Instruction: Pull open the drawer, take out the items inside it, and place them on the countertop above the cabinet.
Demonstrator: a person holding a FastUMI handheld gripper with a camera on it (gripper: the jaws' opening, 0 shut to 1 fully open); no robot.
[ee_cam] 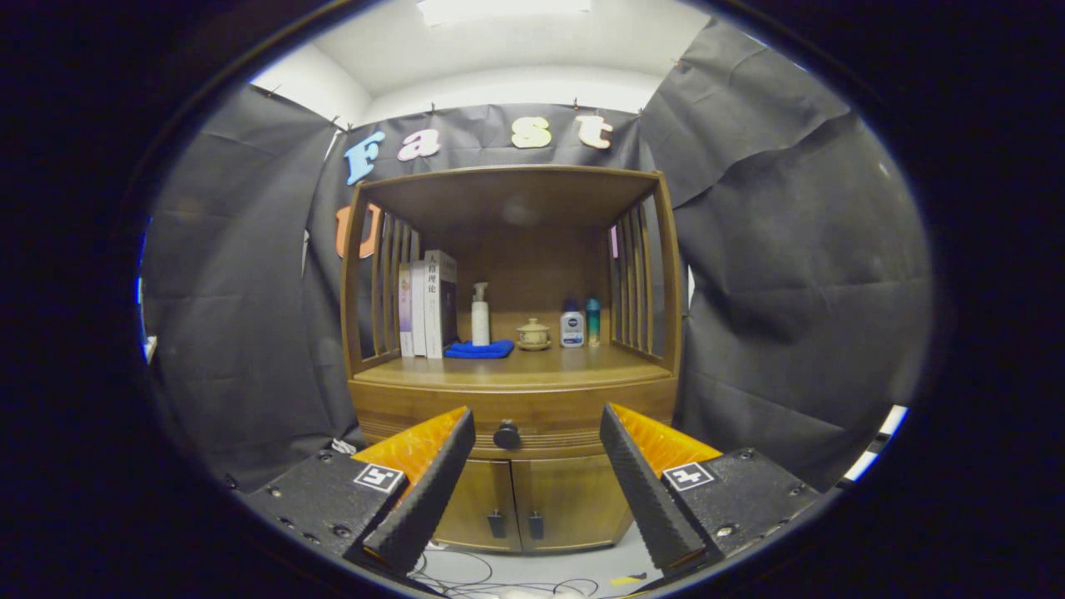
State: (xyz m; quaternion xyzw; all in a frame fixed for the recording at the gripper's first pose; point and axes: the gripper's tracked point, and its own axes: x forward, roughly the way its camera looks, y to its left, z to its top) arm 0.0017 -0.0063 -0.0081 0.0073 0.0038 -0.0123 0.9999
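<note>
A wooden cabinet (509,391) stands ahead of me against the booth wall. Its drawer (433,420) is closed, with a dark round knob (507,435) at its centre. The knob lies beyond my fingers and in line with the gap between them. My gripper (537,445) is open, with nothing between the fingers (433,491). The countertop (507,370) above the drawer carries several items. What is inside the drawer is hidden.
On the countertop stand books (427,304) at the left, a white pump bottle (480,316) on a blue cloth (480,350), a small lidded pot (532,334) and two small bottles (580,324). Two cupboard doors (520,503) sit below the drawer. Cables (466,574) lie on the floor.
</note>
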